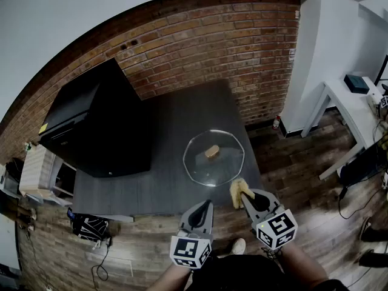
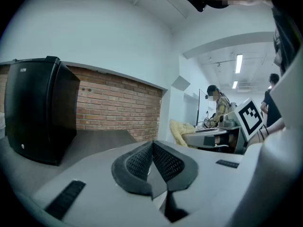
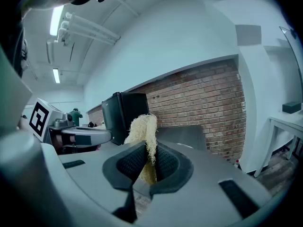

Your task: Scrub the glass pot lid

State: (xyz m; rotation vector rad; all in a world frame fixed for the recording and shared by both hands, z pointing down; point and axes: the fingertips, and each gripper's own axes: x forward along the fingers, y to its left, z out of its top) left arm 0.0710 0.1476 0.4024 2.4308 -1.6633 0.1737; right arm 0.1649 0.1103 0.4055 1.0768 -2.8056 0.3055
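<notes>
A round glass pot lid (image 1: 213, 158) with a tan knob (image 1: 212, 151) lies flat on the dark grey table (image 1: 176, 132), near its front right corner. My right gripper (image 1: 242, 194) hangs just in front of the lid's near edge, shut on a yellow fibrous scrubber (image 1: 239, 191). In the right gripper view the scrubber (image 3: 143, 136) sticks up between the closed jaws of that gripper (image 3: 147, 161). My left gripper (image 1: 208, 204) is shut with nothing in it, held off the table's front edge; the left gripper view shows its jaws (image 2: 152, 161) pressed together.
A black cabinet-like appliance (image 1: 100, 120) stands on the table's left part against the brick wall (image 1: 212, 41). A white desk (image 1: 354, 102) stands at the right. Wooden floor (image 1: 291, 162) lies beyond the table's edge. People stand in the background (image 2: 218, 105).
</notes>
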